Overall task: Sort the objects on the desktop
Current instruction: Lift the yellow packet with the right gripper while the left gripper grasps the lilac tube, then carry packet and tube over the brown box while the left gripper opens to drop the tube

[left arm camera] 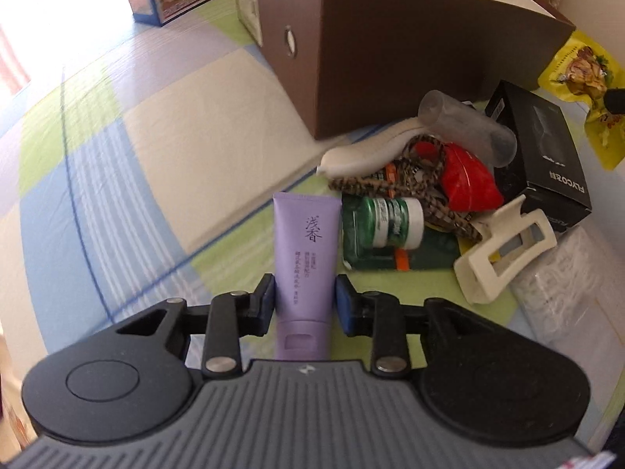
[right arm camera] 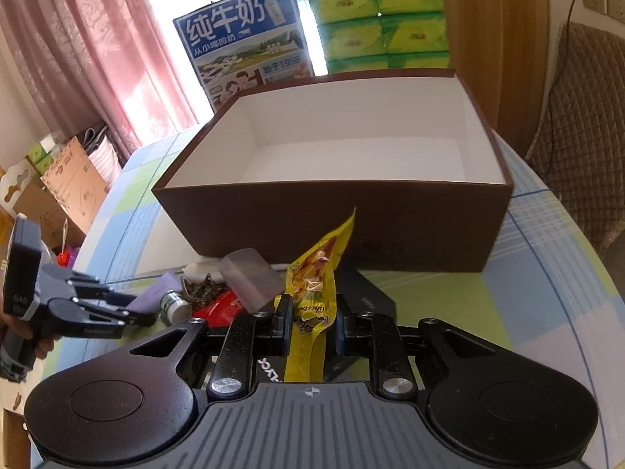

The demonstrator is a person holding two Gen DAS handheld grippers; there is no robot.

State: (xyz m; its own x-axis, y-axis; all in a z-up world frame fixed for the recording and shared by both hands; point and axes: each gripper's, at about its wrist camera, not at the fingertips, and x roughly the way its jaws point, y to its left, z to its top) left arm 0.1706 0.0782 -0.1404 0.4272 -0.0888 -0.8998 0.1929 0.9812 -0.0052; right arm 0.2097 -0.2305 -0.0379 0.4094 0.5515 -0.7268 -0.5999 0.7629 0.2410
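A purple tube [left arm camera: 304, 242] lies on the checked tablecloth, and my left gripper [left arm camera: 302, 301] is shut on its lower half, a pad against each side. In the right wrist view my right gripper [right arm camera: 312, 324] is shut on a yellow snack bag [right arm camera: 316, 273], which stands upright in front of the open brown box [right arm camera: 332, 215]. The box's white inside looks bare. My left gripper [right arm camera: 129, 312] shows at the left there, low over the pile with the purple tube [right arm camera: 144, 297]. The snack bag [left arm camera: 578, 66] also appears far right in the left wrist view, beside the brown box [left arm camera: 390, 58].
Right of the tube lies a pile: a green bottle [left arm camera: 386, 222], a patterned cord [left arm camera: 390, 179], a red packet [left arm camera: 468, 179], a translucent cup [left arm camera: 465, 129], a white hair claw [left arm camera: 504, 254] and a black carton [left arm camera: 547, 148]. A milk carton [right arm camera: 250, 47] and tissue packs [right arm camera: 379, 19] stand behind the box.
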